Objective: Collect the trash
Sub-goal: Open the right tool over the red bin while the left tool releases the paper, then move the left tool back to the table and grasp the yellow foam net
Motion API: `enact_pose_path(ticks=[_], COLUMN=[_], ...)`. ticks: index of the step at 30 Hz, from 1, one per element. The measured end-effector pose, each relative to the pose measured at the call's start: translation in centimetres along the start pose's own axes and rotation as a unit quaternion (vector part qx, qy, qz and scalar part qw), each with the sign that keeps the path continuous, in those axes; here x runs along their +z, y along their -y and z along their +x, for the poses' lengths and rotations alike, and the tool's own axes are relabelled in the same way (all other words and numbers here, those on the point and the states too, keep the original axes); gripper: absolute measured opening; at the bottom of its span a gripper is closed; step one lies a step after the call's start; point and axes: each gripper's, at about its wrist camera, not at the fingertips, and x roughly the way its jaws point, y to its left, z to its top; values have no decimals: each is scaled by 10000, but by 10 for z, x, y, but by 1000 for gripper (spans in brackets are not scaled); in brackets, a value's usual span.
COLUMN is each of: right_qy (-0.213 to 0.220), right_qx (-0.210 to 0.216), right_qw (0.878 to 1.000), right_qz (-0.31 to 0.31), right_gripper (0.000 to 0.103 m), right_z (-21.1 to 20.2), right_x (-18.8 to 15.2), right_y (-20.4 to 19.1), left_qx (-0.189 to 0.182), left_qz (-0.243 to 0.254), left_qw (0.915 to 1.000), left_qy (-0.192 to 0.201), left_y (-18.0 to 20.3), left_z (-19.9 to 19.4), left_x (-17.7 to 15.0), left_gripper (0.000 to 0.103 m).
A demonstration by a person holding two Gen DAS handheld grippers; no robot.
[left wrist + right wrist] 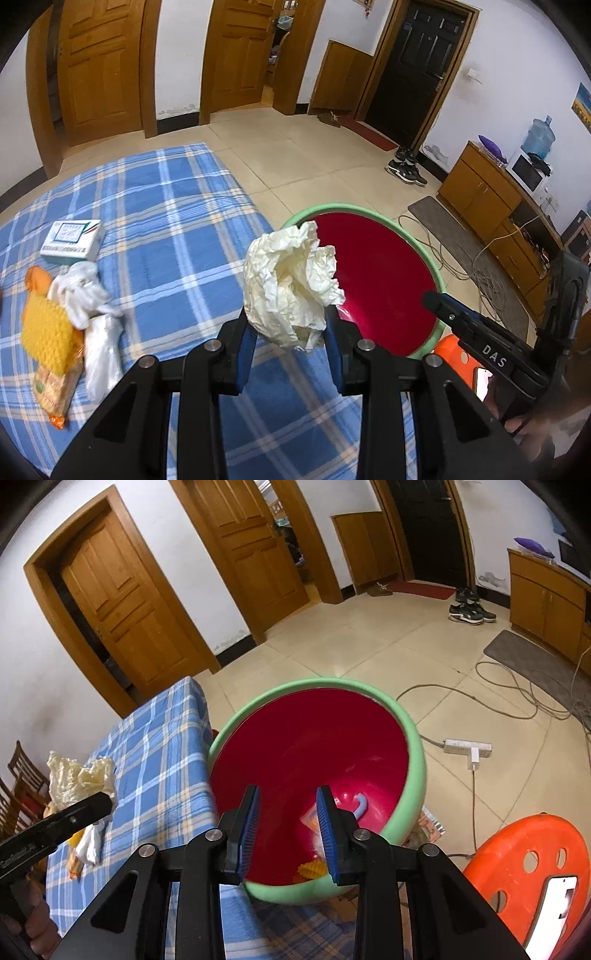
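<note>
My left gripper (290, 325) is shut on a crumpled cream paper ball (291, 280) and holds it above the blue plaid cloth, at the left edge of the red bin with a green rim (332, 208). The paper also shows in the right wrist view (79, 779). My right gripper (288, 830) is open and empty, just above the near rim of the bin (417, 760). Inside the bin lie an orange-yellow wrapper (312, 869) and a blue curved piece (361, 805). On the cloth at left lie an orange snack packet (48, 332), white plastic (92, 306) and a small white box (72, 238).
The plaid-covered table (177, 206) ends beside the bin. An orange stool (524, 864) with a phone on it stands at the right. Cables and a power strip (467, 747) lie on the tiled floor. Shoes (406, 171) and a wooden cabinet (480, 188) stand farther off.
</note>
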Motion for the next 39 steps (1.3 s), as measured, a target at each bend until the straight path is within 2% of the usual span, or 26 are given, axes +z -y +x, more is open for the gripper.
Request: enact_pose_path(ticks=[12,14,18,20,27,31,39], right_qy=[113,104,103,136,245,279,204], right_qx=[-71,-91,-104,-99,-84,-4,231], right_qw=[9991,9990,9987,9988,9990,9990,9994], right_qz=[394,425,487,462,367,340,179], right_gripper=[32,32,32,32,33,39,43], right_z=[-18,-20,-27,-31,-44,-49,-56], right_x=[-1,-2,-5,-5,-4,-6,-13], right_y=[22,23,25,22,11,4,-21], left_qx=[-158,-166,49,172,95,219,496], left_qz=[384,468,625,694,407,303,-8], left_qw=[9988,9984,9976,9971,9988,9992,9988], left_qy=[-247,-277,-283,-265,-242,-142,9], left_y=[37,42,49,51,40,28,-7], left_z=[38,45,51,51,34,18,-16], left_x=[12,16,20,22,17,12,-3], left_gripper=[34,38,58,60,63,65,65])
